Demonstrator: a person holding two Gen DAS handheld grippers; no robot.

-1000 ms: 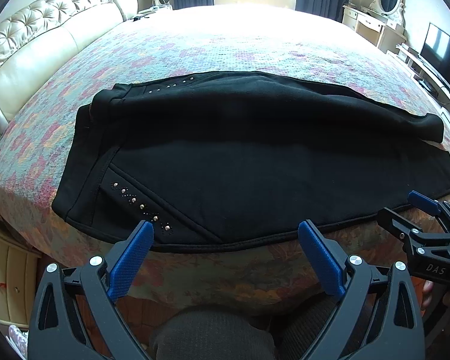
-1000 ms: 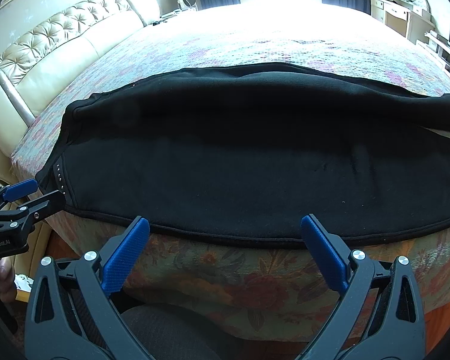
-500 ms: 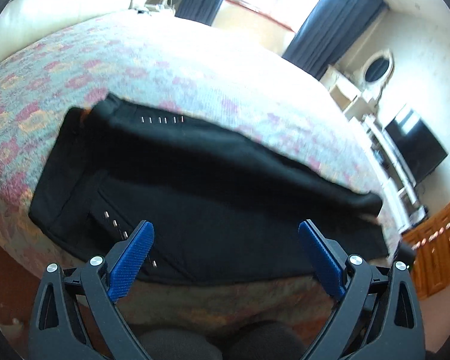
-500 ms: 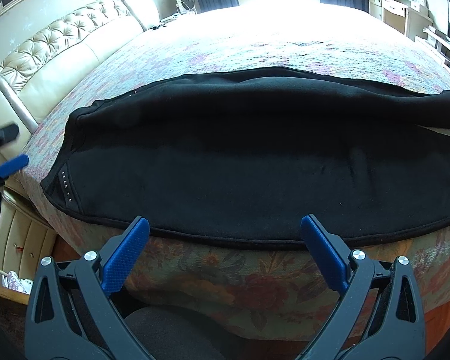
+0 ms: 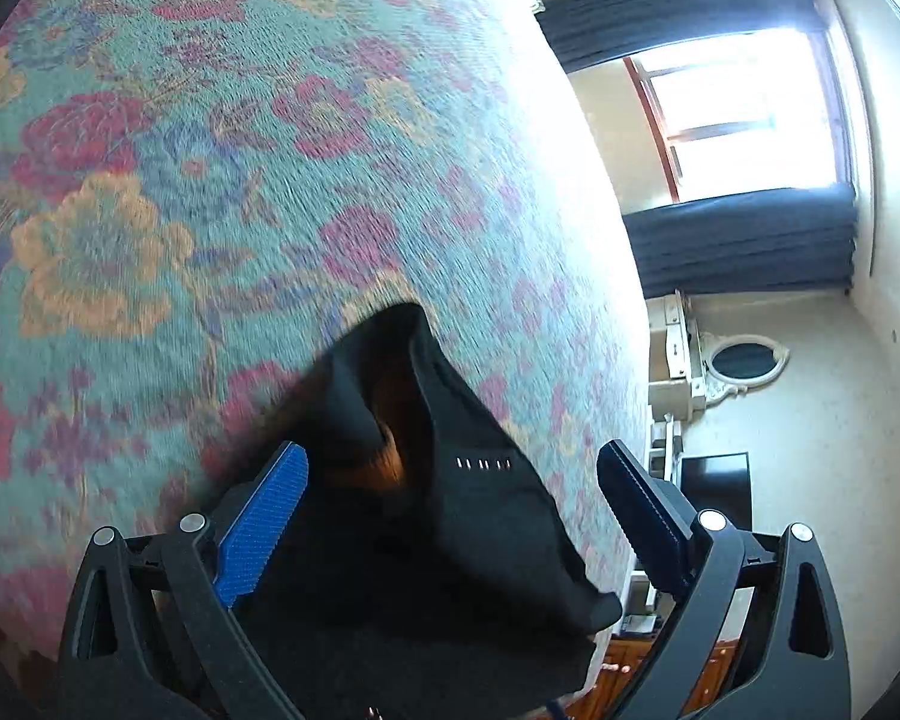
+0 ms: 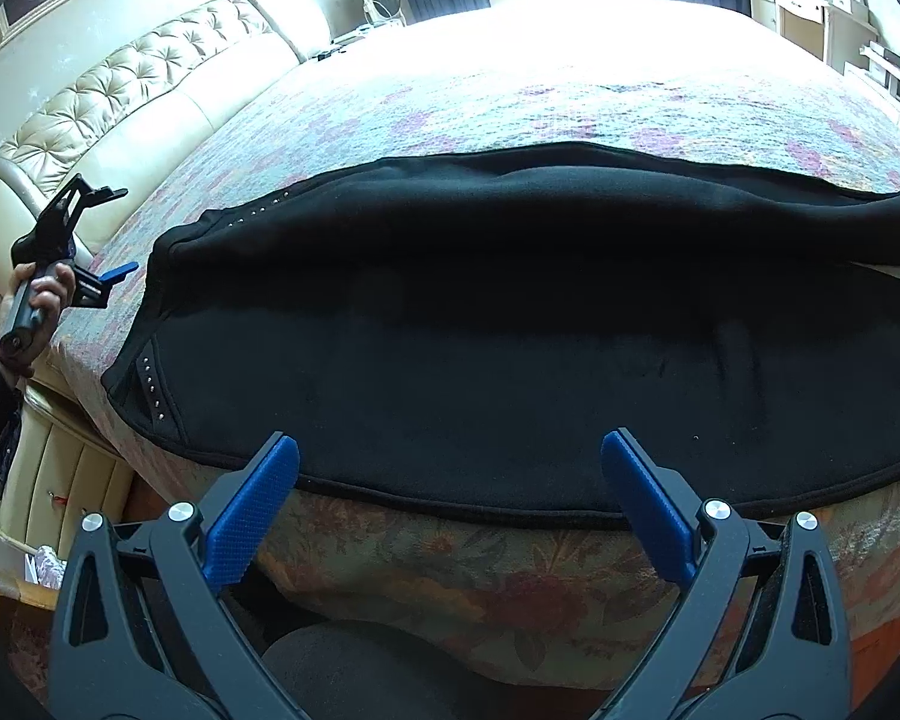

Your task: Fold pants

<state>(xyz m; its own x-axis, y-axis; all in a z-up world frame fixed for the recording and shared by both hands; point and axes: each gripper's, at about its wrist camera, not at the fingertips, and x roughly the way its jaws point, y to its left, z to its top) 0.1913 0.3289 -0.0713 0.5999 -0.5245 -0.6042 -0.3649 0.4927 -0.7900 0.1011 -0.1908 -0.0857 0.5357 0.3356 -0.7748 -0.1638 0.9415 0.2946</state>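
Black pants lie flat across the flowered bedspread, folded lengthwise, with the studded waist end at the left. My right gripper stands open just off the near hem, above the bed's front edge, holding nothing. My left gripper, held in a hand, hovers open beside the waist end and is turned sideways. In the left wrist view the waistband of the pants gapes between the spread fingers of the left gripper, which do not clamp it.
A tufted cream headboard runs along the left. A cream nightstand stands below the bed's left corner. The window with dark curtains, a dresser with an oval mirror and a TV lie beyond the bed.
The left gripper has swung from the near hem round to the waist end, rolling sideways and closing in on the waistband. The right gripper has barely moved.
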